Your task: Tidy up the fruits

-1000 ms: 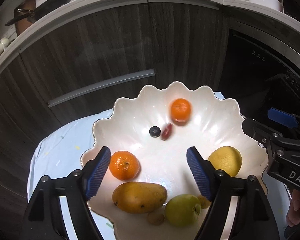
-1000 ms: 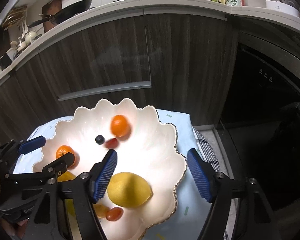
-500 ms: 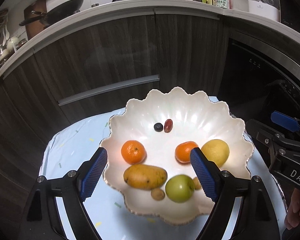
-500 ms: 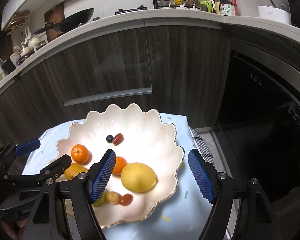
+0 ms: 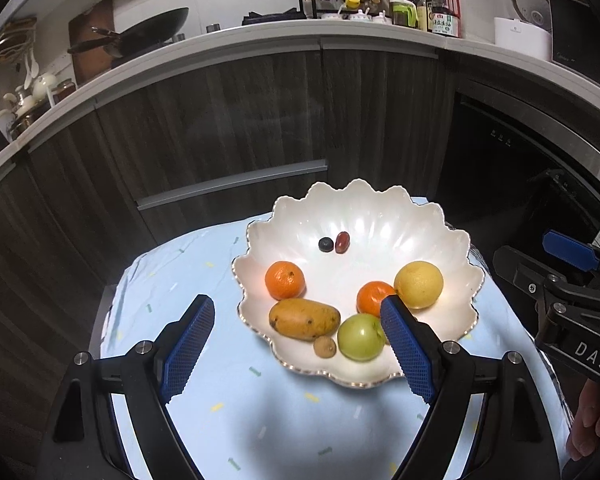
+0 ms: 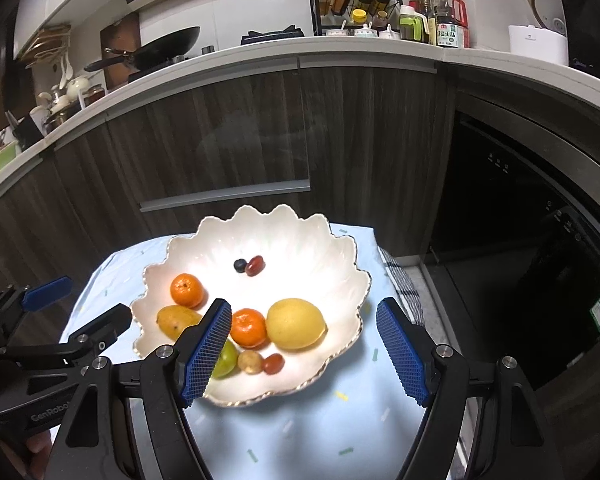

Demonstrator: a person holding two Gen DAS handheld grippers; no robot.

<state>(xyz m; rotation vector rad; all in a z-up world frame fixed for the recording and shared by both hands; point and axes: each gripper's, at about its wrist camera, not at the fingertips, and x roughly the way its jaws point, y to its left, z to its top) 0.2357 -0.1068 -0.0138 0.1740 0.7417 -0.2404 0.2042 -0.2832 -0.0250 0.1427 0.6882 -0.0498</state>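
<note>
Both claws hover over the light blue cloth [image 5: 228, 364], spread wide with nothing between their pads: the left gripper [image 5: 296, 344] near the front-left rim of the scalloped white bowl [image 5: 380, 216], the right gripper [image 6: 304, 352] at its front-right rim. All the fruit lies inside the bowl: two mandarins [image 5: 285, 279] [image 5: 374, 298], a yellow lemon [image 5: 419, 284], a mango [image 5: 304, 319], a green apple [image 5: 360, 337], a small brown fruit [image 5: 325, 347], a red cherry tomato [image 6: 273, 363], and, farther back, a blueberry [image 5: 325, 244] touching a dark red grape [image 5: 342, 242]
</note>
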